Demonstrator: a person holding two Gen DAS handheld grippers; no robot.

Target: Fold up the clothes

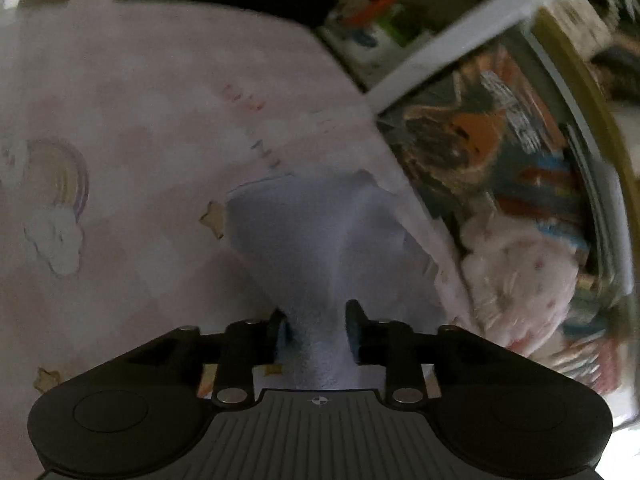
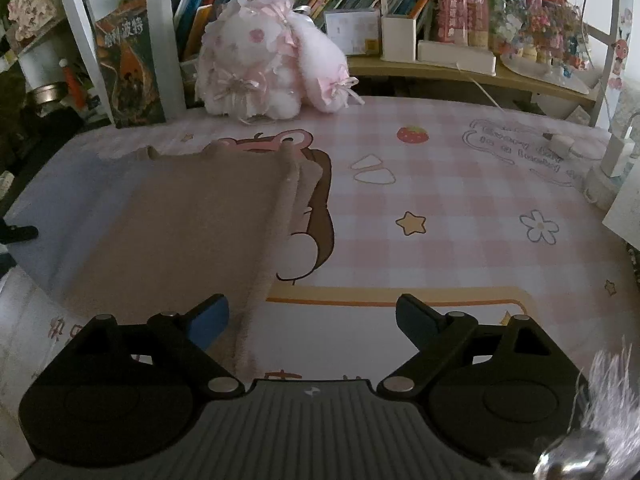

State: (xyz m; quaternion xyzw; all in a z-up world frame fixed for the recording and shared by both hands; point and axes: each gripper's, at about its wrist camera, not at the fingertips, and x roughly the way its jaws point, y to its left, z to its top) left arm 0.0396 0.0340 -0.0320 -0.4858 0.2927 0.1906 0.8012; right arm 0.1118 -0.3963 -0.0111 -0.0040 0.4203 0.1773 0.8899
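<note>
Left gripper [image 1: 316, 330] pinches the cloth [image 1: 320, 248] tight, lifting its edge off the desk [image 2: 460, 216] to fold it. Right gripper [image 2: 312, 316] is wide open, holding nothing, beside it.

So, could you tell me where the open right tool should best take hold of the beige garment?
Probably the thick rolled edge of the beige garment, near its close end. It runs toward the right tool, raised above the sheet, and already lies between the open jaws, so come straight forward and low.
</note>
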